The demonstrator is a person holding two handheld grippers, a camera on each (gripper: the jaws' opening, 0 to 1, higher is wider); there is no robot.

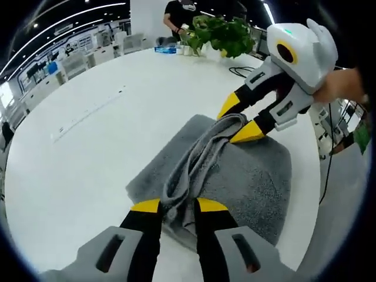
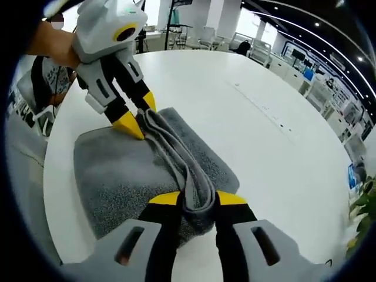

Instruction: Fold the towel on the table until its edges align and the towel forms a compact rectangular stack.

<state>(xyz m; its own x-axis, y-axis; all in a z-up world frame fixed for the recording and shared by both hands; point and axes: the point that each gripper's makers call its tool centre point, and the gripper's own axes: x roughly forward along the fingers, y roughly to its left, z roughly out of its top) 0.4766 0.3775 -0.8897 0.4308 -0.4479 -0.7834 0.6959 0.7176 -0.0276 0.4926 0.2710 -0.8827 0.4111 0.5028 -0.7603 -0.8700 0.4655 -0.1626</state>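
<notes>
A grey towel [image 1: 247, 176] lies on the white table [image 1: 88, 153], with one edge gathered into a raised ridge running between the two grippers. My left gripper [image 1: 178, 205] is shut on the near end of that ridge. The right gripper [image 1: 238, 120] enters from the upper right and pinches the far end. In the right gripper view the grey towel [image 2: 117, 176] spreads to the left, my right gripper [image 2: 198, 200] is shut on the ridge's near end, and the left gripper [image 2: 138, 117] holds the far end at upper left.
A green leafy plant [image 1: 220, 32] and small items stand at the table's far edge, with a person behind them. A black cable [image 1: 241, 71] lies near the plant. A hand [image 2: 56, 50] holds the other gripper. Office desks and chairs ring the room.
</notes>
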